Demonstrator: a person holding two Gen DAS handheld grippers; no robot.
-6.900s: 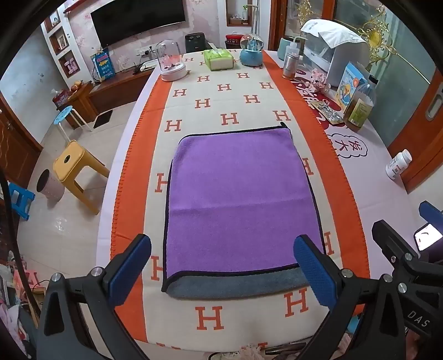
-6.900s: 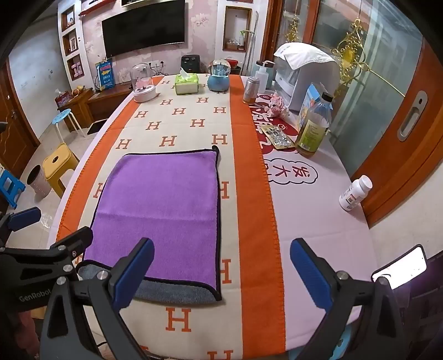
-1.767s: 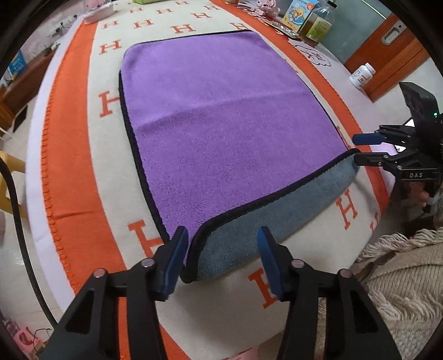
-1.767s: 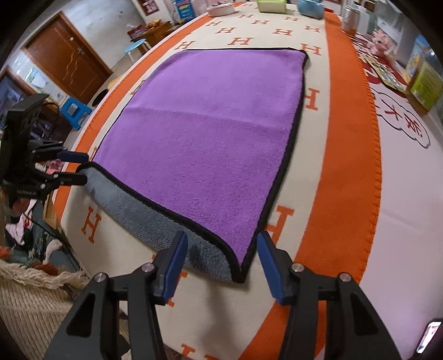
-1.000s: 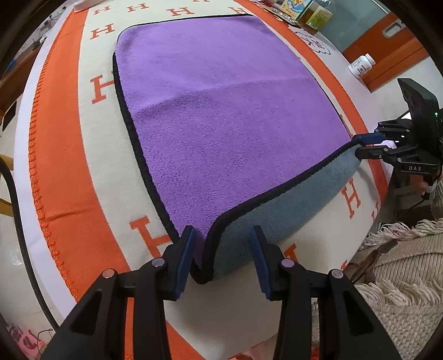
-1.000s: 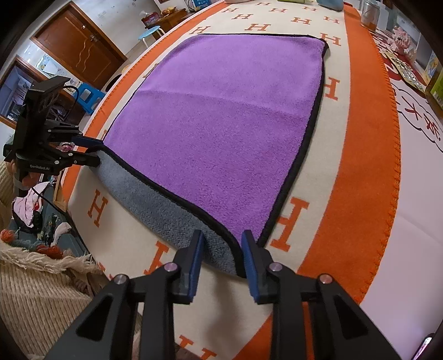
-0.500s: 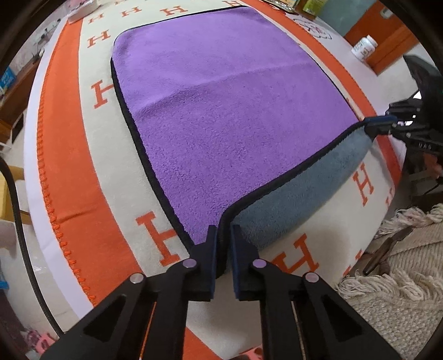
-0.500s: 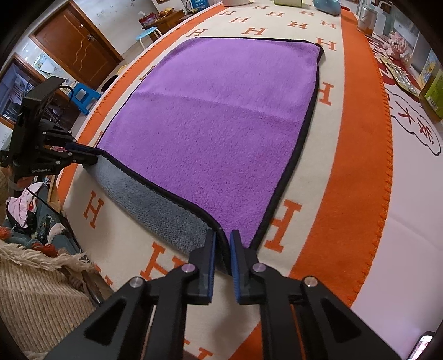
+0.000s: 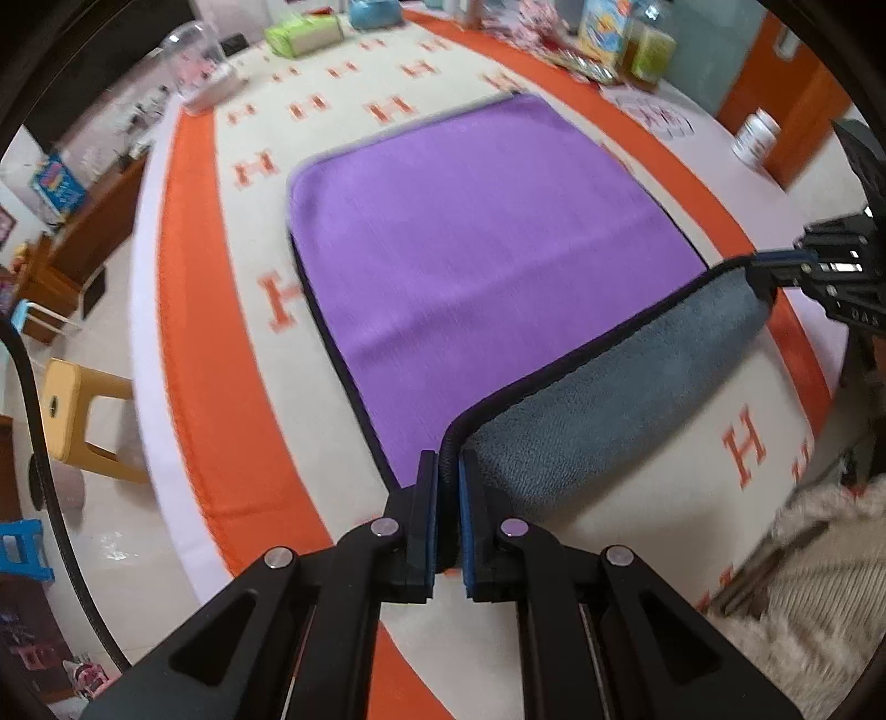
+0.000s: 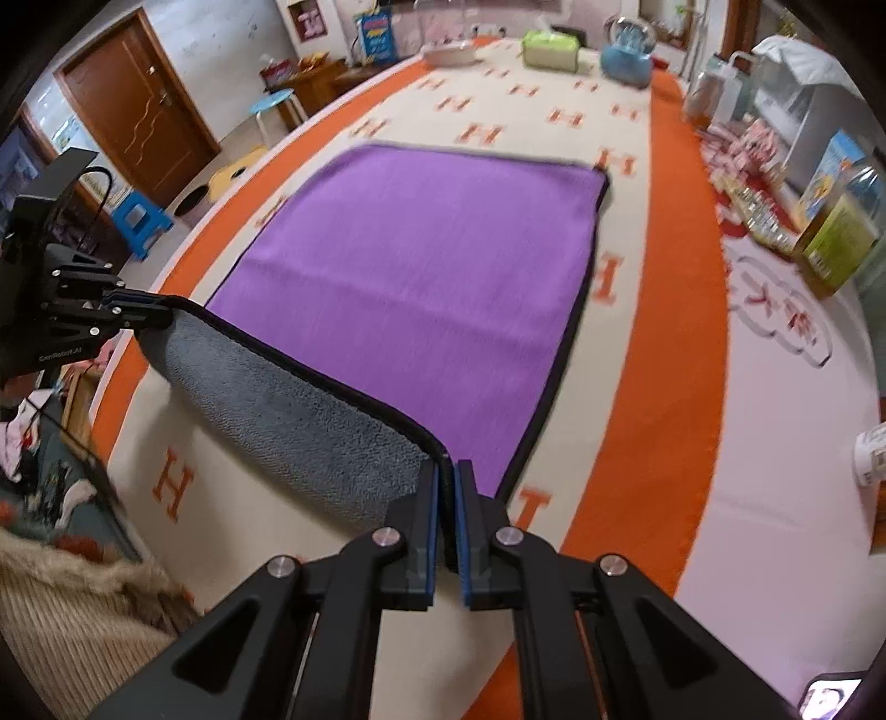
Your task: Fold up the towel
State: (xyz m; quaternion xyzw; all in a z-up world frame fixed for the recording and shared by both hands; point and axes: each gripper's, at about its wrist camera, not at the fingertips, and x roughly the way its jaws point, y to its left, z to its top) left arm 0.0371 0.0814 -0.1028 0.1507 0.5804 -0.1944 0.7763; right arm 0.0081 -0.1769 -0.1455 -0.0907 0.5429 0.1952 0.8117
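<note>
A purple towel (image 9: 476,232) with black trim and a grey underside lies on the orange and cream H-patterned tablecloth (image 9: 183,310); it also shows in the right wrist view (image 10: 421,288). My left gripper (image 9: 447,471) is shut on the towel's near left corner. My right gripper (image 10: 446,476) is shut on the near right corner. The near edge is lifted off the table between them, with the grey underside (image 10: 288,399) facing me. Each gripper shows in the other's view, the right (image 9: 775,266) and the left (image 10: 138,310).
At the table's far end stand a green tissue box (image 10: 551,47), a blue kettle (image 10: 626,55) and a clear jar (image 9: 202,66). Bottles and boxes (image 10: 836,232) line the right side, with a white pill bottle (image 9: 756,135). Stools (image 9: 83,410) stand left of the table.
Both grippers closed on the towel's near corners about half a second ago. Since then they have raised the near edge and the views have tilted up toward the far end of the table.
</note>
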